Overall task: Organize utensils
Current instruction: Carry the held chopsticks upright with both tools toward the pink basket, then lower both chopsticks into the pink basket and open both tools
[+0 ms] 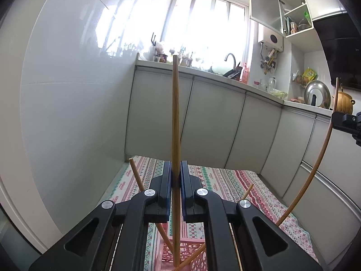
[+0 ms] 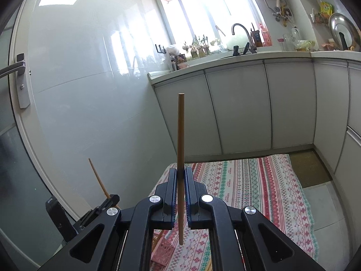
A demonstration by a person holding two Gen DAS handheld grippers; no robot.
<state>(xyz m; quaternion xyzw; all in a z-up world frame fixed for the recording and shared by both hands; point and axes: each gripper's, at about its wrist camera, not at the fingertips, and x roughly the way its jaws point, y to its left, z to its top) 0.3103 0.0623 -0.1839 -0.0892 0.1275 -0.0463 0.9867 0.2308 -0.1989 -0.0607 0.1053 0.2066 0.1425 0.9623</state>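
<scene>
My left gripper (image 1: 175, 169) is shut on a wooden chopstick (image 1: 175, 113) that stands upright. Its lower end reaches down into a pink lattice basket (image 1: 191, 251), where two more chopsticks (image 1: 136, 177) lean outward. My right gripper (image 2: 181, 172) is shut on another upright chopstick (image 2: 181, 131), whose lower tip hangs above the patterned cloth (image 2: 248, 180), just right of the pink basket (image 2: 163, 249). At the right edge of the left wrist view, the right gripper (image 1: 346, 119) appears with its chopstick (image 1: 315, 169). The left gripper (image 2: 108, 201) shows at the lower left of the right wrist view.
The patterned cloth (image 1: 225, 180) covers a low table. Grey cabinets (image 2: 237, 108) under a counter with a sink tap (image 2: 240, 28) stand behind it. A glossy white wall (image 1: 79, 101) is on the left, with a door handle (image 2: 13, 68). A brown mat (image 2: 309, 167) lies beyond the table.
</scene>
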